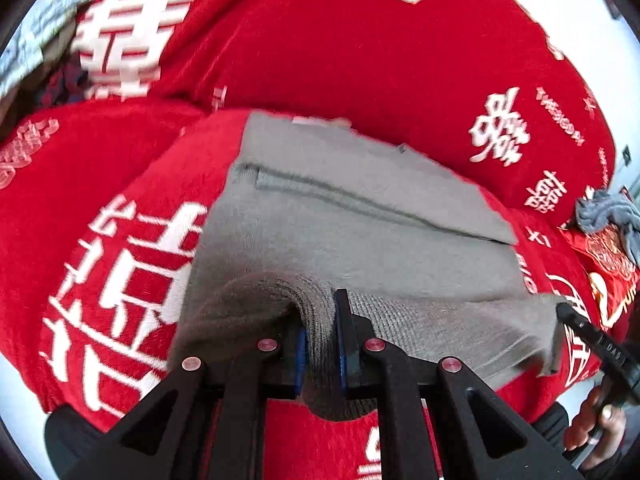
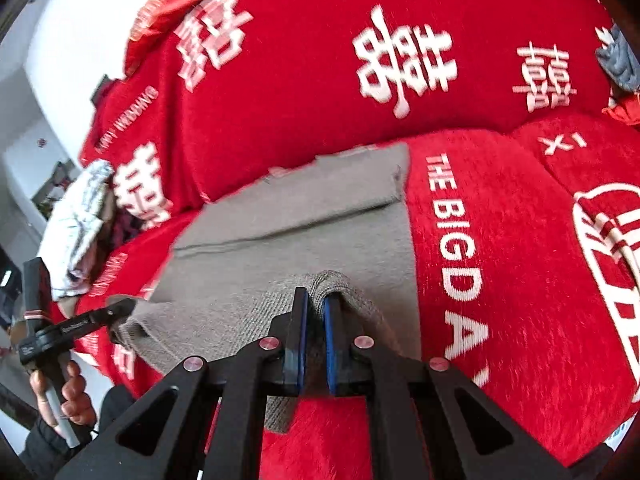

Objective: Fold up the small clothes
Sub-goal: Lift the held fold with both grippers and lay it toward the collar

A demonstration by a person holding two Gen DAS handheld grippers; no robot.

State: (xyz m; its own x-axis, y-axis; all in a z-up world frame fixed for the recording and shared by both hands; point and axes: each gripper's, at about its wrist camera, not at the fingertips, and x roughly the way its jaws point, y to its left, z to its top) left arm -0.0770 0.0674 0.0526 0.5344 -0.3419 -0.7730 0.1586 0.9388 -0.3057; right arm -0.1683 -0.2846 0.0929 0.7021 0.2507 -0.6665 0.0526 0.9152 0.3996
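Note:
A grey knitted garment point(image 1: 360, 216) lies on a red sofa cover, its far part folded over. My left gripper point(image 1: 320, 320) is shut on the near ribbed hem at the garment's left corner. My right gripper point(image 2: 316, 312) is shut on the same hem at the right corner of the garment point(image 2: 304, 216). The near edge is lifted off the cover between the two grippers. The right gripper also shows at the right edge of the left wrist view point(image 1: 568, 316), and the left gripper at the left of the right wrist view point(image 2: 120, 308).
The red sofa cover point(image 1: 320, 60) with white lettering covers seat and backrest. A pale crumpled cloth point(image 2: 80, 220) lies at the left end, also in the left wrist view point(image 1: 48, 32). A blue-grey cloth point(image 1: 608, 216) lies at the right end, by a red cushion point(image 1: 608, 268).

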